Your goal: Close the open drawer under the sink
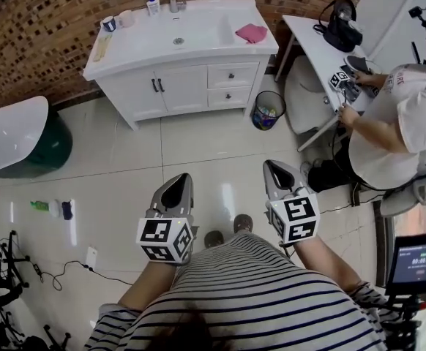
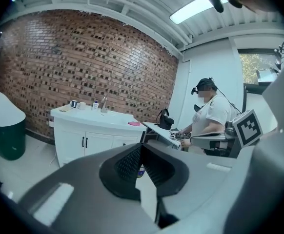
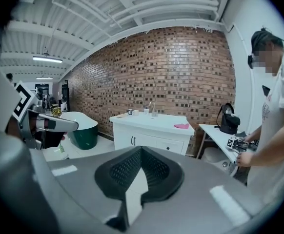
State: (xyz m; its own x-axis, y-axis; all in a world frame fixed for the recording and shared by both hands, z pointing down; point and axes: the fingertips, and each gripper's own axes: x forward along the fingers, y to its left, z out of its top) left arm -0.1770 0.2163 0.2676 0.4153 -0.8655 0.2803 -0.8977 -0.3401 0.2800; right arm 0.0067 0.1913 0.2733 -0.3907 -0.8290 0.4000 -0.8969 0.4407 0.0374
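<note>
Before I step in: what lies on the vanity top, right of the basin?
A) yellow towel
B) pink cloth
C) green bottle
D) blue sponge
B: a pink cloth lies on the white vanity top, right of the basin.

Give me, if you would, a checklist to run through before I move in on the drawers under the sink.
1. Left gripper empty, fingers together: ok.
2. Right gripper empty, fingers together: ok.
3. Vanity within reach: not ok, it stands well across the floor.
4. Path to the vanity free: ok; the waste bin sits off to its right.
5. Which drawer is open: cannot tell; upper drawer and lower drawer both look near flush from here.
</note>
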